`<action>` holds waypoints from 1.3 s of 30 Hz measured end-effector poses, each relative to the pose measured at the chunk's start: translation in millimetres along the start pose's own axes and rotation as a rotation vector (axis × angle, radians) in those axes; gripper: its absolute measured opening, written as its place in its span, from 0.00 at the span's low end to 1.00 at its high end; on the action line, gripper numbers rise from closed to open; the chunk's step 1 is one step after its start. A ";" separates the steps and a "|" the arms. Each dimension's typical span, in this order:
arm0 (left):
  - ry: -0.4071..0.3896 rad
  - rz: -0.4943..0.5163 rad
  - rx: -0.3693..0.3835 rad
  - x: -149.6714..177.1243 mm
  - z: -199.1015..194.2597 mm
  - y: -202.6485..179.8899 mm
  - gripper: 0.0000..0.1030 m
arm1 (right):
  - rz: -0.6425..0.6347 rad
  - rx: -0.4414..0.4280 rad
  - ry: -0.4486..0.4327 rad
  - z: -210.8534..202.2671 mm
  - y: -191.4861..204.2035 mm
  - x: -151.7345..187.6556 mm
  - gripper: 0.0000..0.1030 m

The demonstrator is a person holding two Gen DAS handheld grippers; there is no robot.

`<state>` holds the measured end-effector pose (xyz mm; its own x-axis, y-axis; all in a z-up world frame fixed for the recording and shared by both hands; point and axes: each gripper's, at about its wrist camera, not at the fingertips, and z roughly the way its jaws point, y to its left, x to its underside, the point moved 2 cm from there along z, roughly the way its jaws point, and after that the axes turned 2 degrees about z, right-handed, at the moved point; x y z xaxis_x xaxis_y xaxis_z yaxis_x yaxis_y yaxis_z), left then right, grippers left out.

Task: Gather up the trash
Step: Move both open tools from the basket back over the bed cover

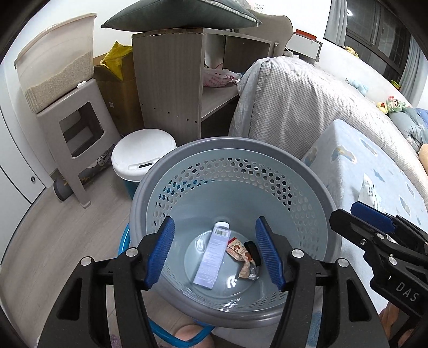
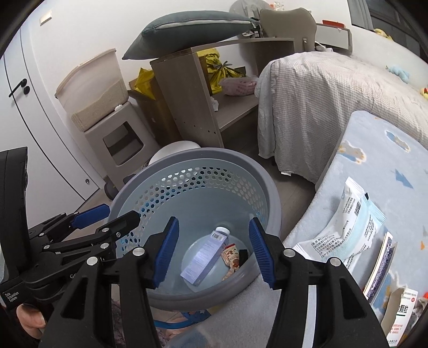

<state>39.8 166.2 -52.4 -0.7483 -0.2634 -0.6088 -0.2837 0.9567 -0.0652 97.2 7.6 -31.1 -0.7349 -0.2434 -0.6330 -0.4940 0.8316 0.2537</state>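
Both sets of jaws stand apart with nothing between them: the left gripper (image 1: 215,254) and the right gripper (image 2: 214,250) each hang over the mouth of the grey perforated basket (image 1: 315,187), blue pads facing one another across the opening. In the left wrist view the right gripper (image 1: 374,219) shows at the right edge, beside the basket's rim; in the right wrist view the left gripper (image 2: 107,214) shows at the left, close to the rim on that side. At the bottom of the basket lie a pale lavender bottle with a white cap (image 1: 211,258), a crumpled snack wrapper (image 1: 242,258) just beside it, and a small black thing (image 1: 252,251) touching the wrapper, too dark to make out. On the bed's blue patterned blanket (image 2: 374,150), to the right of the basket, rest a white and light-blue packet (image 2: 350,222), a flat blue-edged card or sachet (image 2: 381,265) next to it, and a small open medicine box (image 2: 401,318) at the lower edge. Behind the basket stand a white-lidded bin (image 1: 143,155), a beige stool (image 1: 77,125) carrying a litter tub (image 1: 57,64), and a wooden shelf unit (image 1: 171,77) with a dark cushion (image 1: 184,13) on top.
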 end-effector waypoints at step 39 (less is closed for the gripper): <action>-0.066 0.144 0.052 11.1 -21.1 -67.0 0.61 | 0.194 0.197 -0.063 -93.1 -74.9 71.9 0.52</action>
<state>37.9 96.5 -38.0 -0.7377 -0.1157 -0.6651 -0.1435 0.9896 -0.0131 38.2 -118.7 -27.6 -0.7732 -0.0442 -0.6326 -0.2427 0.9422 0.2309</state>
